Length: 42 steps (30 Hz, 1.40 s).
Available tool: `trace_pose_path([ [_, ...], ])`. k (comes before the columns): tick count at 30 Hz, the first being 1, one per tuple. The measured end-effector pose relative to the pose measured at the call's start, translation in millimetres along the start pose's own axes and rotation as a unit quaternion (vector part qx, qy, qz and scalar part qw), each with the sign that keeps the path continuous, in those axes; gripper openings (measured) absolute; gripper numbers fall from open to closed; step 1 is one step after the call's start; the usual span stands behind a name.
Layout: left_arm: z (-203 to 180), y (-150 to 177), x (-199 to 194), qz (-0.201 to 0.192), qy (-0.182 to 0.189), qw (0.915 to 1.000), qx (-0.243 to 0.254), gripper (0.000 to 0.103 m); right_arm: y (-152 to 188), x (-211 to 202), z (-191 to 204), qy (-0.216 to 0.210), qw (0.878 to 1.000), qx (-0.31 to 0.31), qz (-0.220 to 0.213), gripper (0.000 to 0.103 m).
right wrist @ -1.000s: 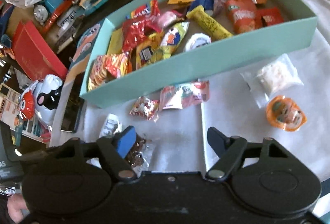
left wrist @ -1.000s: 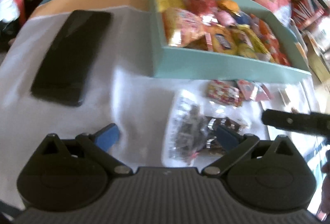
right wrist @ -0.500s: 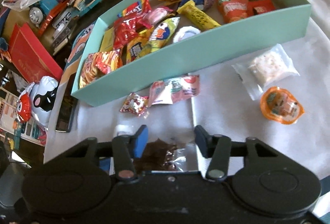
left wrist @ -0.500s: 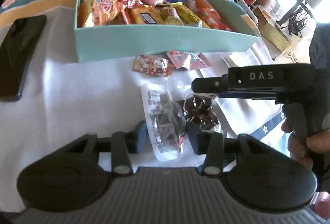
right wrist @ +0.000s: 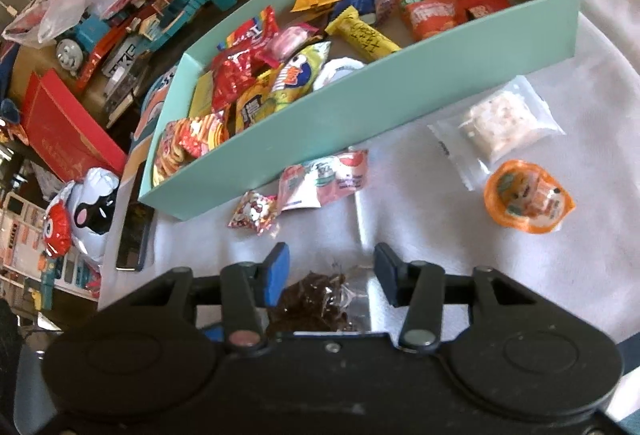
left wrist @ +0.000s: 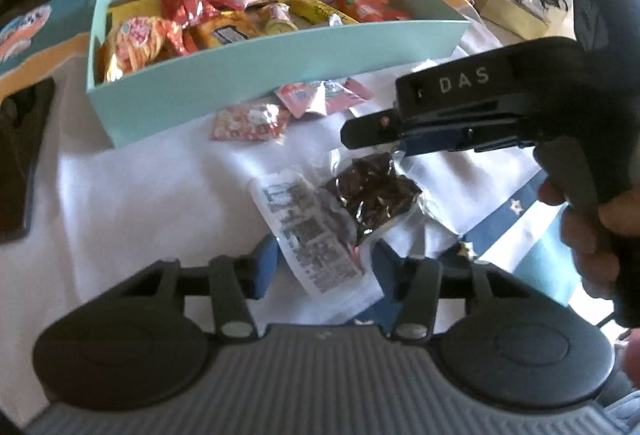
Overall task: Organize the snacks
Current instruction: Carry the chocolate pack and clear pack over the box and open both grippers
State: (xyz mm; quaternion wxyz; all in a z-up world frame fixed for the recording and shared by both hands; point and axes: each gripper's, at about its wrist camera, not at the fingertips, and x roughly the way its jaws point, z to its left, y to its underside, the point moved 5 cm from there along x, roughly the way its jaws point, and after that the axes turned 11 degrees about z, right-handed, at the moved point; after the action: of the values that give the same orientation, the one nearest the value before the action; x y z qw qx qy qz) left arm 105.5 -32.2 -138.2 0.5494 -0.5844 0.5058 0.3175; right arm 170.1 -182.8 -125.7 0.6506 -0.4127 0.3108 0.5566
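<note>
On the white cloth-covered worktop (left wrist: 132,195), just before the shallow mint card box (left wrist: 280,63) of crinkly wrappers, lies a clear plastic packet (left wrist: 340,219) of dark glossy pieces. Left tongs (left wrist: 324,267) straddle its printed end, narrowly parted; right tongs (right wrist: 328,271) stand parted over the dark end.

Home w/ kids, toy train (right wrist: 74,45) & track clutter, plush toy (right wrist: 86,213), cartoon tablecloth (left wrist: 24,35)
</note>
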Motion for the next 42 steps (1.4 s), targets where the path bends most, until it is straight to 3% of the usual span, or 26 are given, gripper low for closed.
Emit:
trace_pose_path([
  [4, -7.7, 7.5, -0.6, 0.011, 0.021, 0.9997, 0.004, 0.049, 0.3, -3.4, -4.7, -0.004, 1.000, 0.013, 0.000, 0.060],
  [7, -15.9, 10.1, -1.4, 0.018, 0.013, 0.9993, 0.029, 0.053, 2.8, -9.0, -7.5, 0.013, 1.000, 0.018, -0.003, 0.067],
  [11, -14.0, 9.9, -3.6, 0.008, -0.023, 0.9985, 0.048, 0.084, 13.1, -23.3, -20.6, 0.019, 0.999, 0.032, 0.000, 0.069],
  [16, -36.7, 3.3, 5.7, 0.002, -0.072, 0.9841, 0.163, 0.098, 37.2, -35.9, -40.4, 0.003, 0.998, 0.058, 0.021, 0.069],
  [19, -54.6, 0.0, 20.0, 0.004, -0.097, 0.9688, 0.228, 0.096, 48.8, -39.8, -41.6, -0.009, 0.998, 0.057, 0.032, 0.069],
  [20, -58.0, -0.7, 21.2, 0.003, -0.085, 0.9688, 0.233, 0.083, 51.4, -39.7, -40.3, -0.010, 0.998, 0.054, 0.035, 0.068],
  [21, -60.5, -1.0, 20.3, 0.009, -0.056, 0.9728, 0.225, 0.068, 52.8, -39.1, -39.0, -0.009, 0.998, 0.052, 0.036, 0.067],
  [22, -61.0, -3.0, 17.9, 0.013, -0.040, 0.9774, 0.207, 0.045, 52.7, -39.2, -38.7, -0.009, 0.998, 0.051, 0.034, 0.066],
  [24, -55.6, -8.1, 15.0, 0.013, -0.025, 0.9858, 0.165, 0.038, 51.9, -39.1, -40.3, -0.011, 0.998, 0.057, 0.029, 0.065],
  [27, -47.4, -9.9, 14.9, 0.006, -0.004, 0.9951, 0.098, 0.038, 49.3, -39.2, -43.7, -0.022, 0.997, 0.065, 0.024, 0.066],
  [32, -45.2, -12.3, 13.1, 0.012, 0.048, 0.9979, 0.043, 0.038, 45.4, -34.5, -43.1, -0.035, 0.997, 0.069, 0.015, 0.066],
  [33, -46.3, -11.2, 12.4, 0.012, 0.049, 0.9978, 0.042, 0.038, 42.9, -32.4, -39.5, -0.035, 0.997, 0.063, 0.008, 0.063],
  [34, -46.8, -10.7, 12.7, 0.012, 0.048, 0.9979, 0.042, 0.039, 40.5, -30.3, -36.3, -0.033, 0.998, 0.057, 0.003, 0.043],
  [36, -45.2, -9.3, 11.5, 0.010, 0.036, 0.9987, 0.036, 0.043, 33.8, -24.6, -27.0, -0.017, 0.999, 0.039, -0.001, 0.033],
  [38, -40.8, -10.2, 9.2, -0.005, 0.003, 0.9993, 0.037, 0.068, 29.7, -25.0, -18.2, -0.016, 1.000, 0.022, -0.002, 0.028],
  [39, -37.8, -14.1, 10.5, -0.012, -0.015, 0.9991, 0.038, 0.073, 27.4, -26.4, -12.2, -0.010, 1.000, 0.010, -0.005, 0.028],
  [42, -31.0, -17.0, 18.1, -0.013, -0.047, 0.9978, 0.045, 0.078, 21.4, -28.4, -3.8, -0.011, 1.000, 0.005, -0.003, 0.026],
])
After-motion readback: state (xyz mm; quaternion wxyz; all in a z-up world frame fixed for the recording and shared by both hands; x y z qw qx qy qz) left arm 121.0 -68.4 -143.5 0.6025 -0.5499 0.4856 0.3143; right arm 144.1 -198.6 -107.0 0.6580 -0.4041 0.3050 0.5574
